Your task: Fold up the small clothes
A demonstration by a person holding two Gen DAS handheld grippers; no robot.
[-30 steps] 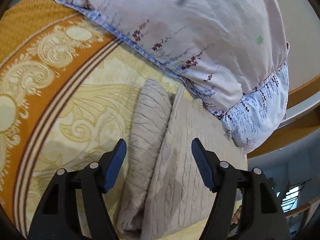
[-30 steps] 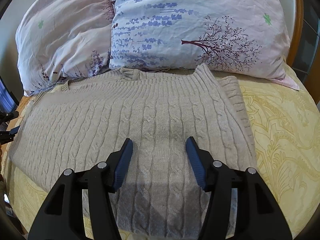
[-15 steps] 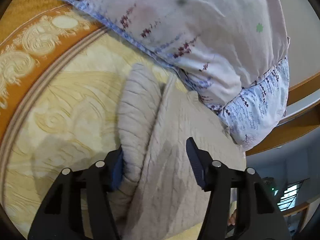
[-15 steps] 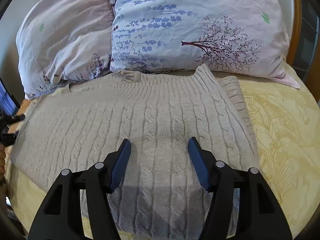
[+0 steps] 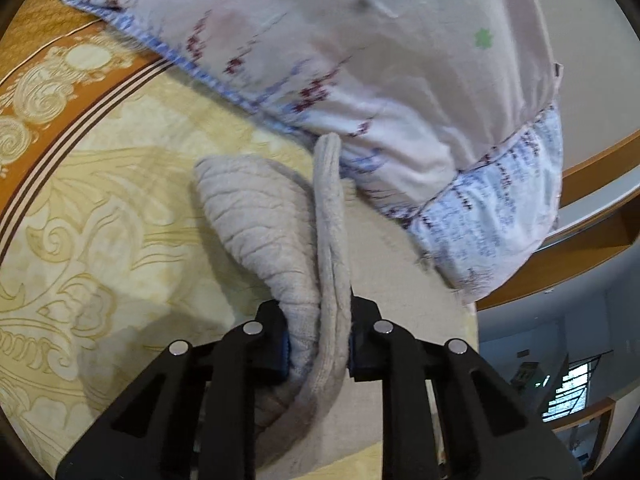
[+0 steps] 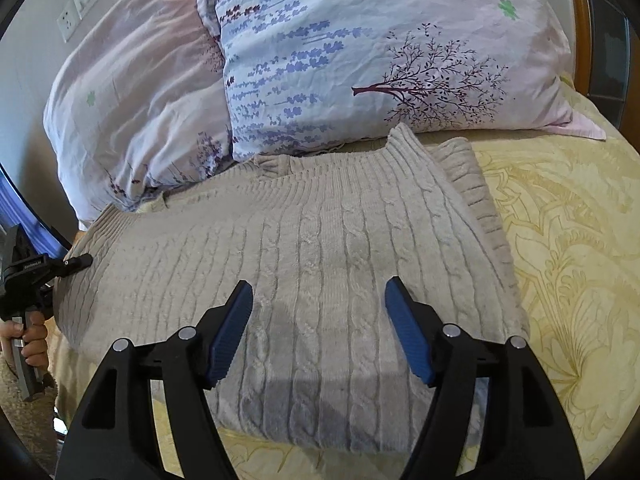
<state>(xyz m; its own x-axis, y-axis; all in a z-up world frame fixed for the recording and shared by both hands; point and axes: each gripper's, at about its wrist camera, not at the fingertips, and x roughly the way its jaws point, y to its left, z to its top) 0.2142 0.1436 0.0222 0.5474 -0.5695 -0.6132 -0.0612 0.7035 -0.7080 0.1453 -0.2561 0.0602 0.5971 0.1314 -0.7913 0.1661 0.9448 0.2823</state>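
Observation:
A beige cable-knit sweater lies spread on the yellow patterned bedspread, its collar toward the pillows. My right gripper is open and hovers just above the sweater's lower middle. My left gripper is shut on the sweater's left edge, pinching a bunched fold of sleeve and body that stands up between the fingers. The left gripper also shows at the far left of the right wrist view, with the hand holding it.
Two floral pillows lie against the sweater's collar at the head of the bed. A wooden bed frame runs behind them. The bedspread has an orange border. A wall socket is at upper left.
My left gripper moved forward onto the sweater's edge and closed on it, bunching the fabric up. My right gripper stayed open and hardly moved.

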